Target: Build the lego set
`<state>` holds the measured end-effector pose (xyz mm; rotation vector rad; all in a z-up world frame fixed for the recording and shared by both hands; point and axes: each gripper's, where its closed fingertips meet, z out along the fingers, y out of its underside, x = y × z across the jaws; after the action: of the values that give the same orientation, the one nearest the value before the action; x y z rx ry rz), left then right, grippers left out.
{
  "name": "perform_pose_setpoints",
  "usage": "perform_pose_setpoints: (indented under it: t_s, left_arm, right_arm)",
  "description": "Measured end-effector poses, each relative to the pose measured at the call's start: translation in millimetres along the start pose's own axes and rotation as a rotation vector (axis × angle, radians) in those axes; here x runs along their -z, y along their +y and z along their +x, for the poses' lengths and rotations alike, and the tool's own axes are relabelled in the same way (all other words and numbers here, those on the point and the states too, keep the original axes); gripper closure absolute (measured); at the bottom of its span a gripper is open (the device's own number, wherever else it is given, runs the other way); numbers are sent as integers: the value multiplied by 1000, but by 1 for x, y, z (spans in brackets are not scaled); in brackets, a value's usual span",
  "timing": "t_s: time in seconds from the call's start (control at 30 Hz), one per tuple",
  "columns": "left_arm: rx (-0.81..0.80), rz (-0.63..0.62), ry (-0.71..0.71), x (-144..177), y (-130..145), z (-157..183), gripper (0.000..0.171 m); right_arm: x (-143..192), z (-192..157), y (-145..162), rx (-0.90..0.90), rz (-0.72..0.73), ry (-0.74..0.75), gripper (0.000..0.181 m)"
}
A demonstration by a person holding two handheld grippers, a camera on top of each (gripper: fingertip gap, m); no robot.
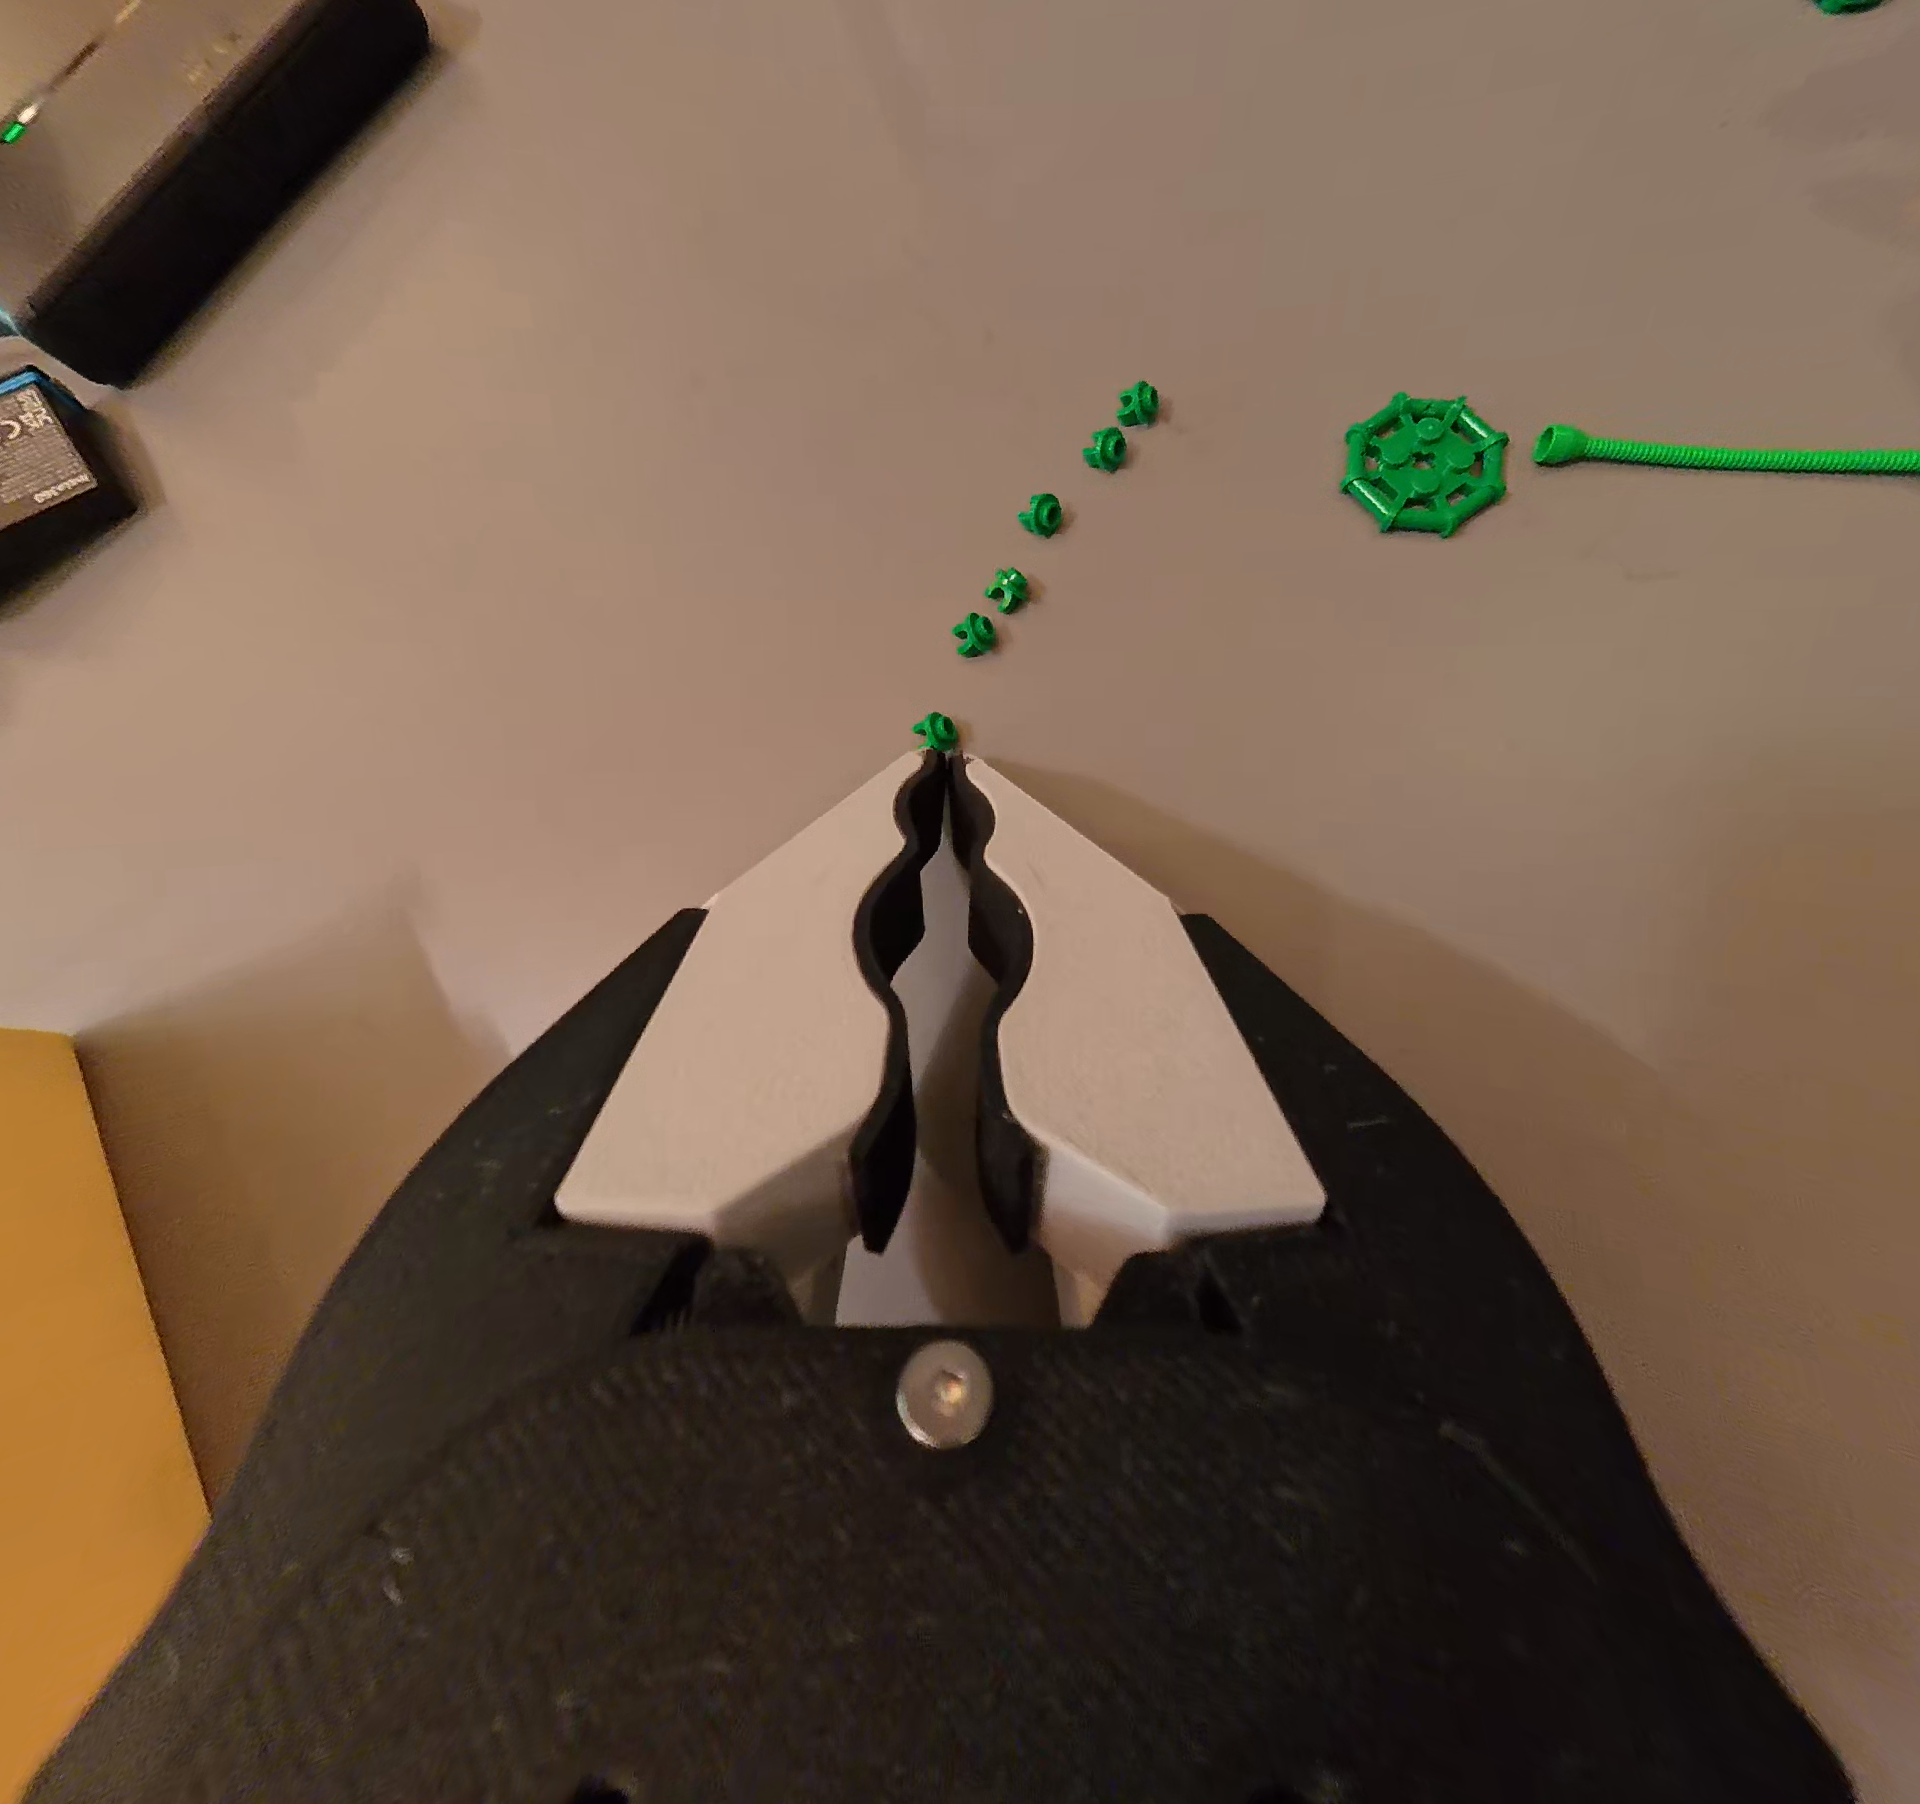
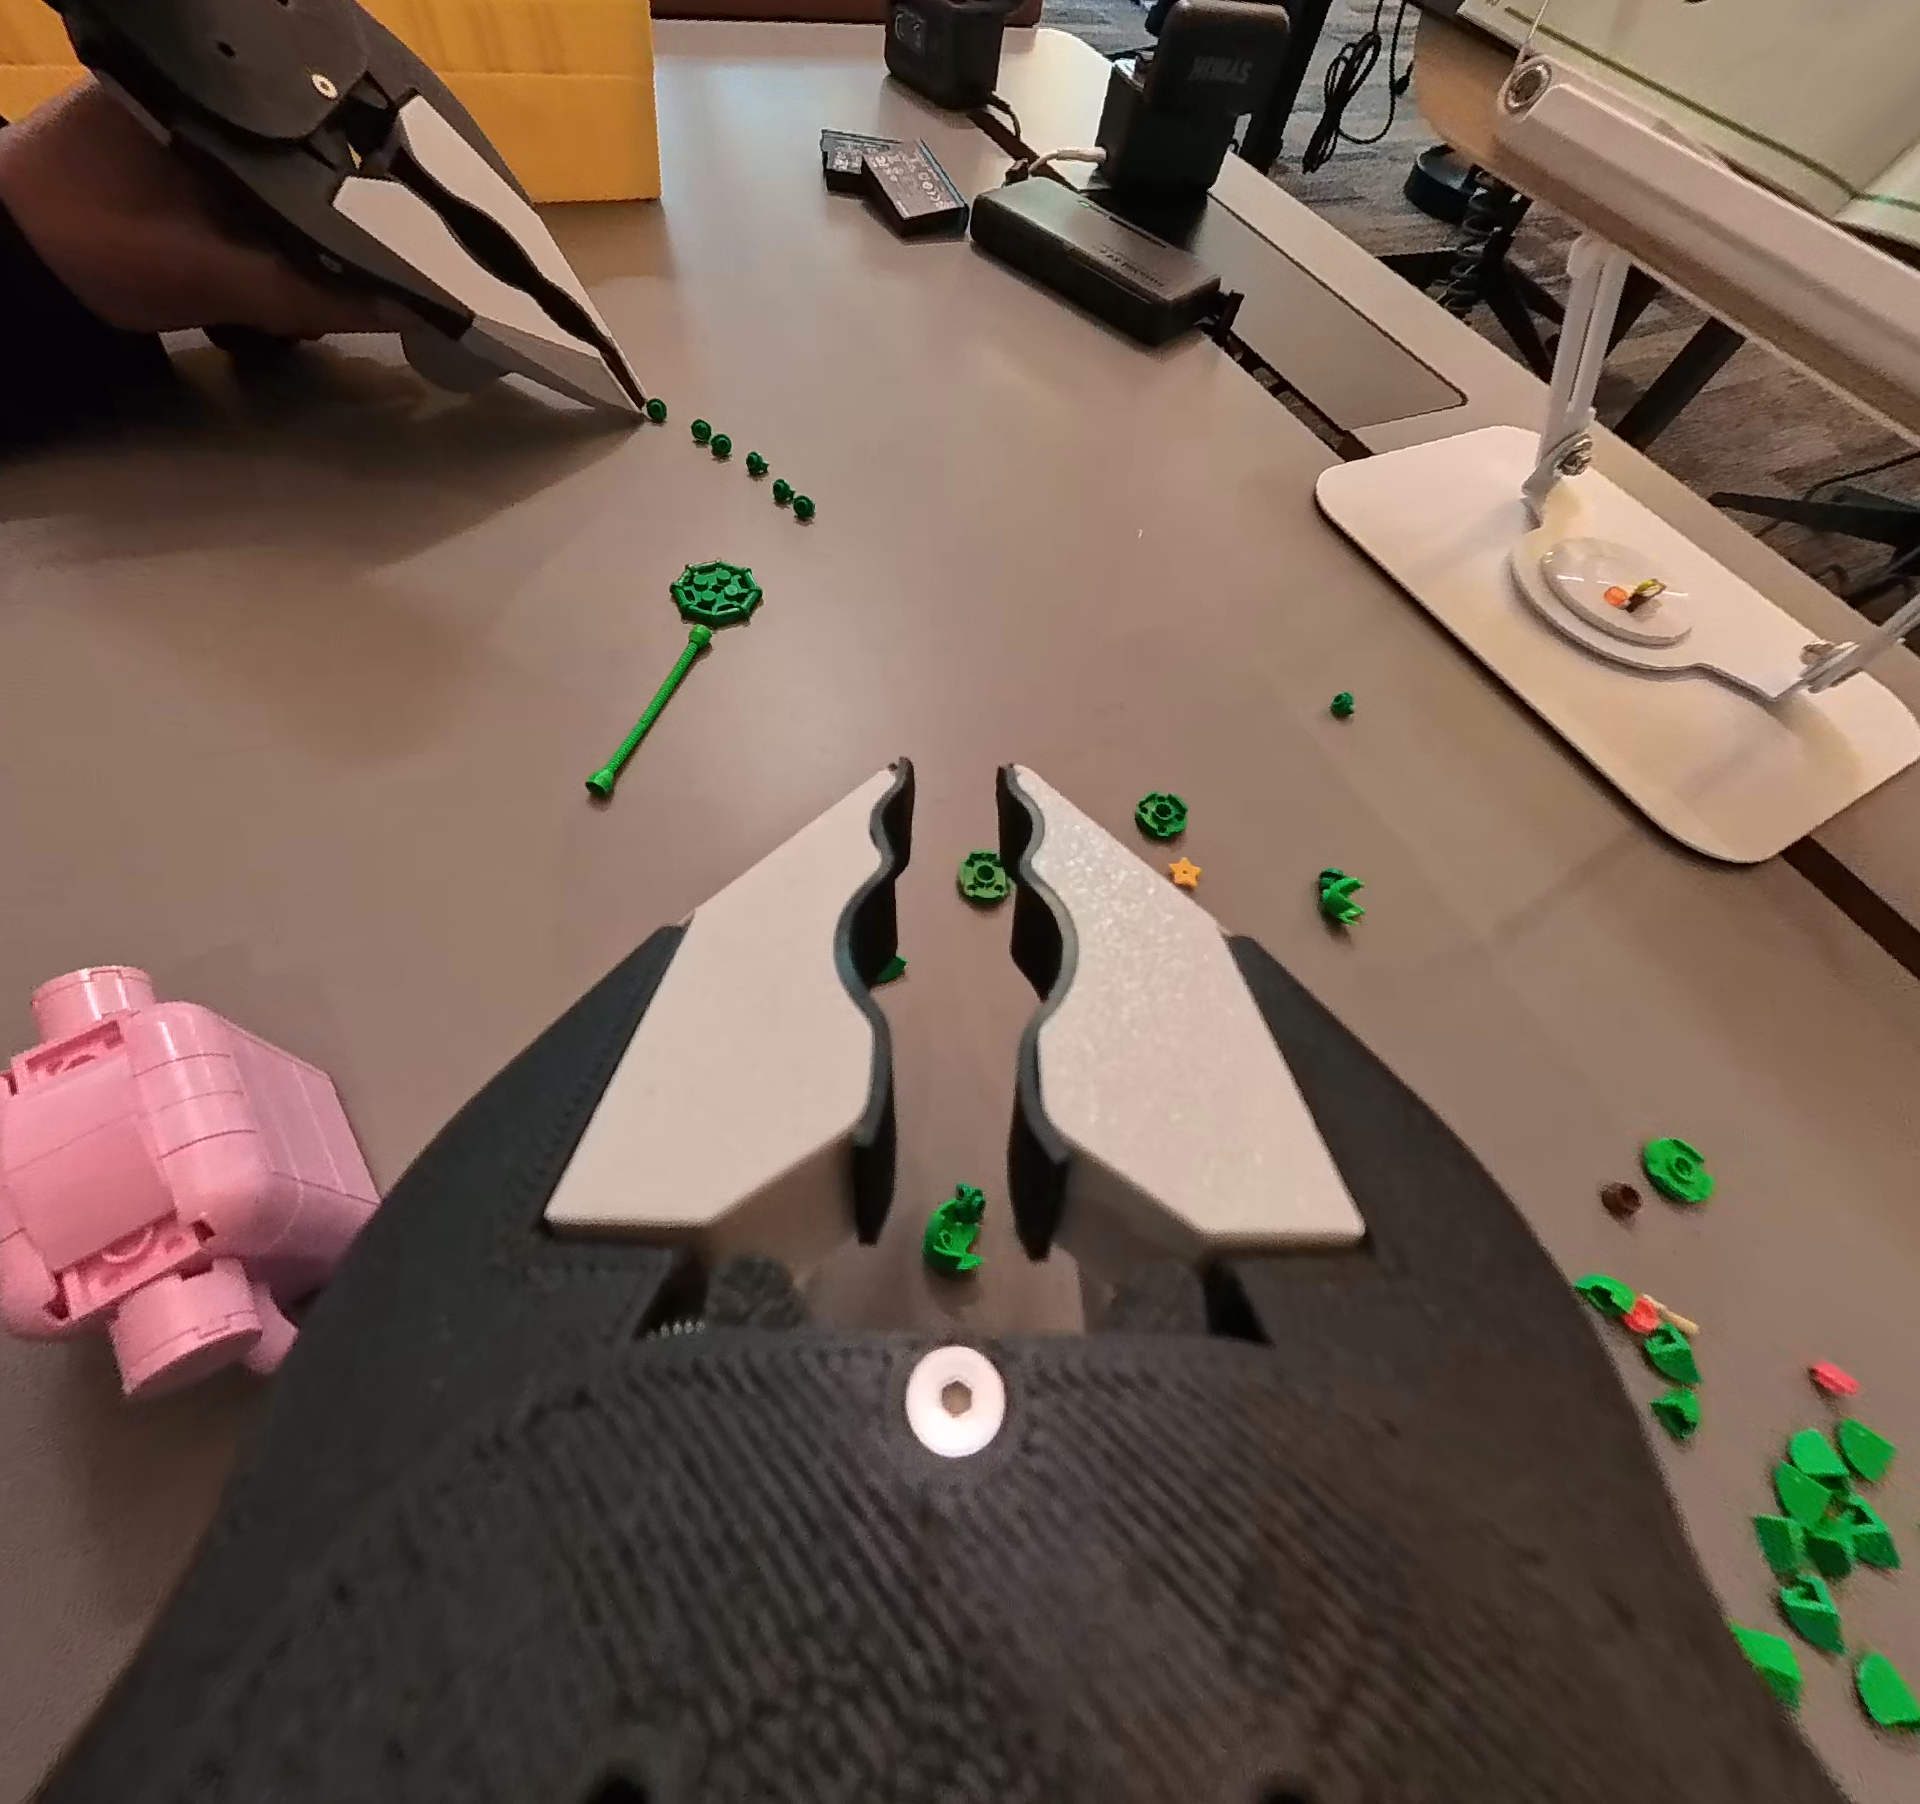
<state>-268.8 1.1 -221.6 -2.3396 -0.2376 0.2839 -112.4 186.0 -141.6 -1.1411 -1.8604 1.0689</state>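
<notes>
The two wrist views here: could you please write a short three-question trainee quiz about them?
1. True or false: the left gripper has its tips at the nearest small green stud.
2. How many small green studs lie loose in the row beyond that one?
3. Which lies beside the green web wheel: (a) the green ribbed stem, (b) the pink block model?

Key: 1 true; 2 five; 3 a. The right gripper is open.

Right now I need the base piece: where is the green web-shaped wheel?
The green web-shaped wheel lies flat on the table, left of centre in the right wrist view, at the far tip of the green ribbed stem.
</notes>
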Motion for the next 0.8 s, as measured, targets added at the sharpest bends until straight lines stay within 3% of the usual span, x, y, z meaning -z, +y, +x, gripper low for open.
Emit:
perform_pose_setpoints:
  t_s: [0.13, 0.27, 0.5, 0.63, 0.8]
  left_arm:
    - [13, 26, 9, 3, -3, 0, 171]
    - [47, 129, 21, 15, -17, -3, 171]
    - [6, 261, -18, 31, -38, -3, 171]
    - [-28, 246, -21, 27, -38, 2, 171]
    - [-37, 239, -13, 25, -35, 1, 171]
  right_arm:
    - [3, 8, 0, 7, -5, 38, 168]
    - [11, 29, 6, -38, -38, 123, 169]
    - [40, 42, -22, -196, 129, 93, 169]
    - [38, 68, 15, -137, -59, 232, 170]
    - [33, 48, 58, -194, -276, 28, 164]
